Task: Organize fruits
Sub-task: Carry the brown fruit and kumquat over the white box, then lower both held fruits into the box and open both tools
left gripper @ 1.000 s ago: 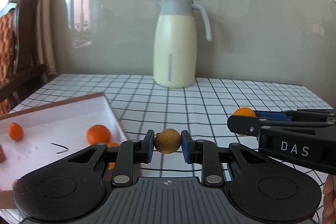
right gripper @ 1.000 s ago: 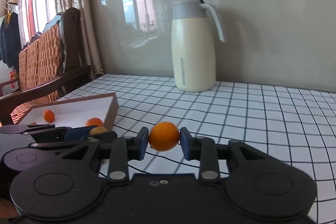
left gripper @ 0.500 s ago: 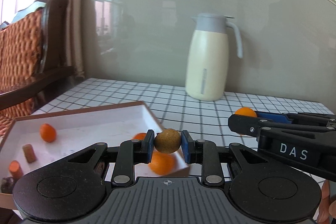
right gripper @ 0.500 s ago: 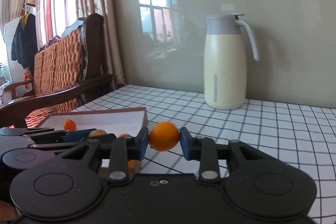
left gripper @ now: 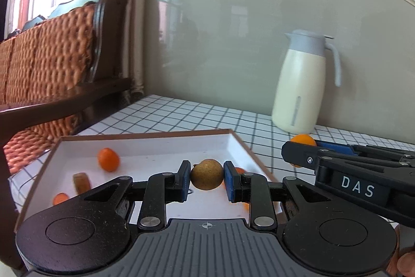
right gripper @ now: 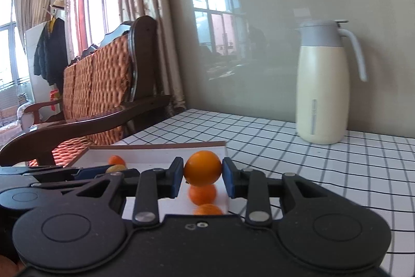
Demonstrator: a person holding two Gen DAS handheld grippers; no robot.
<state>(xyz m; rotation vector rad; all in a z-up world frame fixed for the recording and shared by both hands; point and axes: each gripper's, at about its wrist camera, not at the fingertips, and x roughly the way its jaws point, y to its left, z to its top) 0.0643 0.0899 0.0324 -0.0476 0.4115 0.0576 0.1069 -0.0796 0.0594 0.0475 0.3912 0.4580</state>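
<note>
1. The left gripper (left gripper: 207,181) is clamped on a round brownish-yellow fruit (left gripper: 207,174) with a speckled skin, held above the near part of a shallow white tray (left gripper: 145,138).
2. The right gripper (right gripper: 203,178) pinches a smooth, bright orange (right gripper: 203,171) over the tray's right corner (right gripper: 220,144).
3. In the tray lie a small orange (left gripper: 108,159), a brown slice (left gripper: 82,182) and an orange piece (left gripper: 60,198) near its left wall; two more oranges (right gripper: 202,194) sit below the right gripper.
4. The tray has a brown rim and sits near the left edge of the checked tablecloth (left gripper: 197,116), with a wooden chair (left gripper: 64,64) just beyond.
5. The cloth to the right is open up to a cream jug (right gripper: 321,85) by the wall.
</note>
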